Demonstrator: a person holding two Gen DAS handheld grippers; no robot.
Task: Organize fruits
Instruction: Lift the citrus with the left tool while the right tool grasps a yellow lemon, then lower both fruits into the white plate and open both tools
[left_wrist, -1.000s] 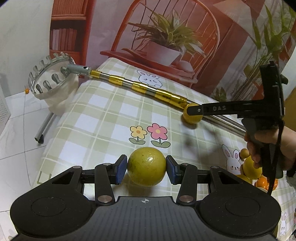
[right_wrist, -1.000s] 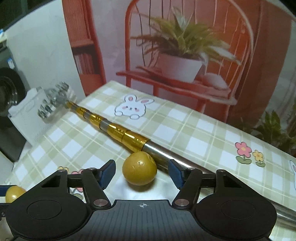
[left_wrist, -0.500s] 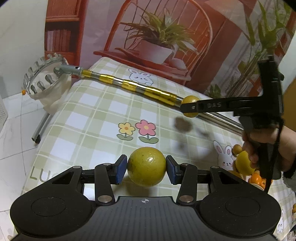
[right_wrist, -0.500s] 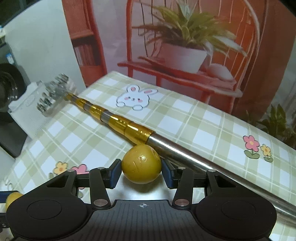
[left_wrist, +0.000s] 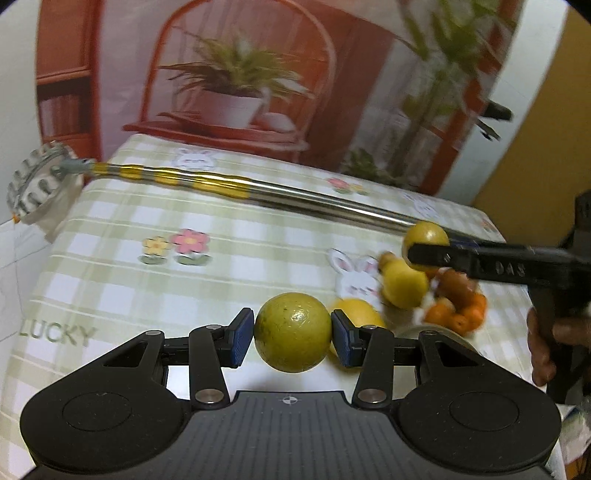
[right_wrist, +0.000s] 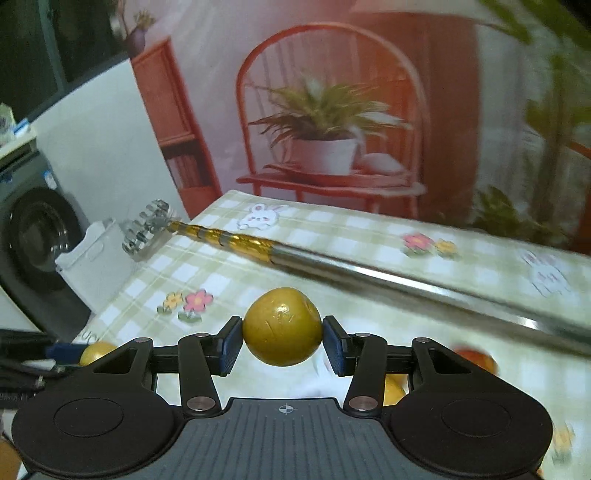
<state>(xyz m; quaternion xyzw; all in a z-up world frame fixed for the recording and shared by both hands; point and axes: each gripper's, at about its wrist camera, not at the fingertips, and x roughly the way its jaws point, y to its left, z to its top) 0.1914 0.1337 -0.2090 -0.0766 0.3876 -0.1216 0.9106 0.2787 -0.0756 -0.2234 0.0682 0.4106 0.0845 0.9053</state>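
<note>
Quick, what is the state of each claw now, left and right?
Left claw: closed on a yellow-green round fruit.
Right claw: closed on a golden-yellow round fruit.

A printed backdrop showing an orange chair and potted plant is hung at twelve o'clock; a washing machine is seen at nine o'clock.

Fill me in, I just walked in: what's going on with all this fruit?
A person is sorting fruit with two handheld grippers. The left gripper is clamped on a yellow-green fruit, the right gripper on a golden-brown fruit, both above the checked tablecloth. A pile of fruit and a fruit-picker pole lie there.
</note>
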